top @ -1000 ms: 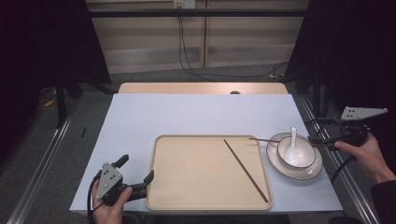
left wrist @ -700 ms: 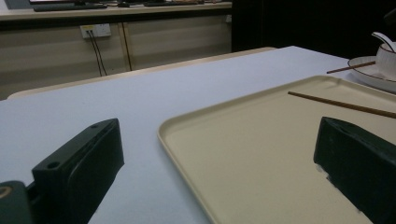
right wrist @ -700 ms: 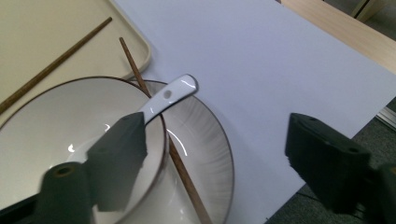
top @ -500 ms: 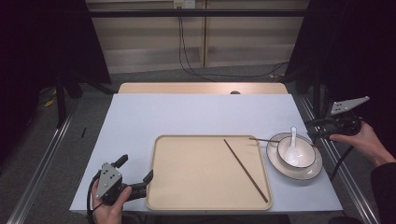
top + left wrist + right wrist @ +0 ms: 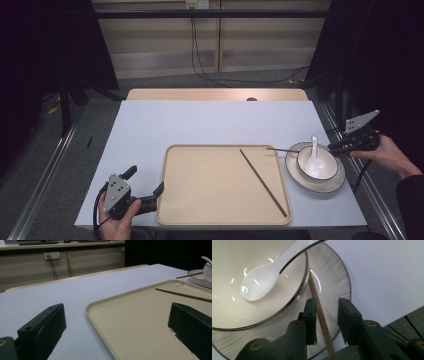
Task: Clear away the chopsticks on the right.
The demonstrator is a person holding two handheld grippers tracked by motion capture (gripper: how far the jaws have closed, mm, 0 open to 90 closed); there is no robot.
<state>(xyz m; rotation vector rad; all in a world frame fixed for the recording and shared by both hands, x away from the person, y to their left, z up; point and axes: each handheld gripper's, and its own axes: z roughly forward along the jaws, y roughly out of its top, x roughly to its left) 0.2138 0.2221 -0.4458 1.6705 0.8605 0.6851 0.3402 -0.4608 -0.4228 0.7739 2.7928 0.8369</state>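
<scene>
High view: unmarked tray (image 5: 200, 210), chopstick (image 5: 262, 181)

Beige tray (image 5: 200, 185), brown chopsticks (image 5: 262, 181), white spoon (image 5: 313, 156), white bowl (image 5: 325, 172) and plate (image 5: 300, 176) dark-rimmed, plate ribbed, black grippers (image 5: 325, 315).

A grey carpeted floor (image 5: 165, 82) is seen beyond the table, beige wall panels (image 5: 270, 42) are crossed by black cables (image 5: 197, 45).

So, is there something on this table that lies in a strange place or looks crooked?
Yes, the two chopsticks are split up. One chopstick lies diagonally inside the tray. The other chopstick rests across the plate rim beside the bowl, between the right hand-held gripper's jaws. The spoon sits normally.
</scene>
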